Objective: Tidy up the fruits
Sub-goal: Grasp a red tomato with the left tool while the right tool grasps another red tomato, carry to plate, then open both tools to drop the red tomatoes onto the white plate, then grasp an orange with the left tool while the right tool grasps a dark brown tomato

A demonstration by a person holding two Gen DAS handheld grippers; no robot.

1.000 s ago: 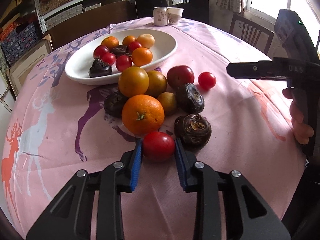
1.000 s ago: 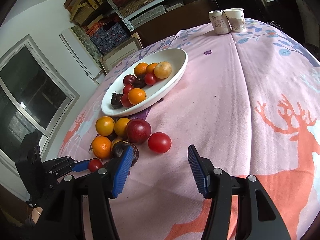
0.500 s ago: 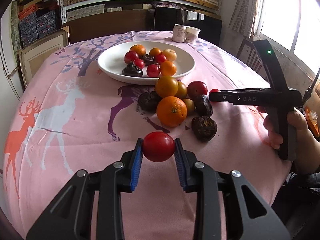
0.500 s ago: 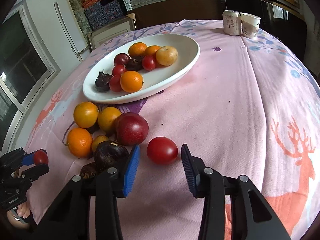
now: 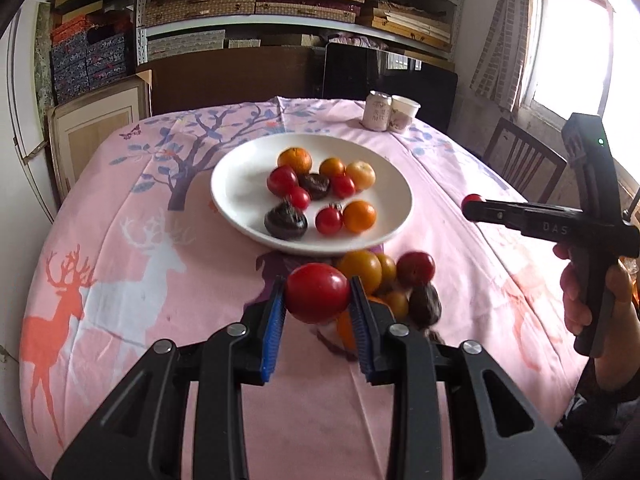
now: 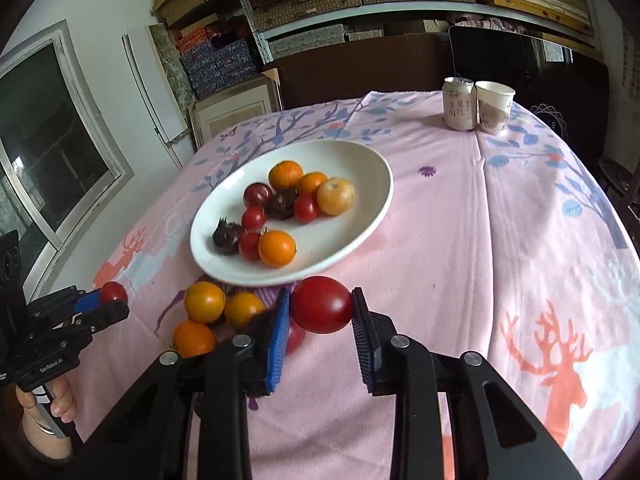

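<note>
My left gripper (image 5: 318,298) is shut on a red tomato (image 5: 317,292) and holds it above the pink tablecloth, short of the white plate (image 5: 236,196). My right gripper (image 6: 320,311) is shut on another red tomato (image 6: 321,304), held in the air near the plate's (image 6: 368,208) front rim. The plate holds several oranges, tomatoes and dark fruits. A cluster of loose fruit (image 5: 384,276) lies on the cloth in front of the plate; it also shows in the right wrist view (image 6: 216,304). The right gripper (image 5: 474,205) shows at the right of the left wrist view, the left gripper (image 6: 108,298) at the left of the right wrist view.
A drink can (image 6: 459,103) and a paper cup (image 6: 494,107) stand at the table's far side. A wooden chair (image 5: 520,160) stands at the right. Shelves with boxes fill the back wall. The round table's edge curves close on both sides.
Both grippers have lifted. The left one rose with its tomato and moved toward the plate. The right one closed on the tomato on the cloth and raised it.
</note>
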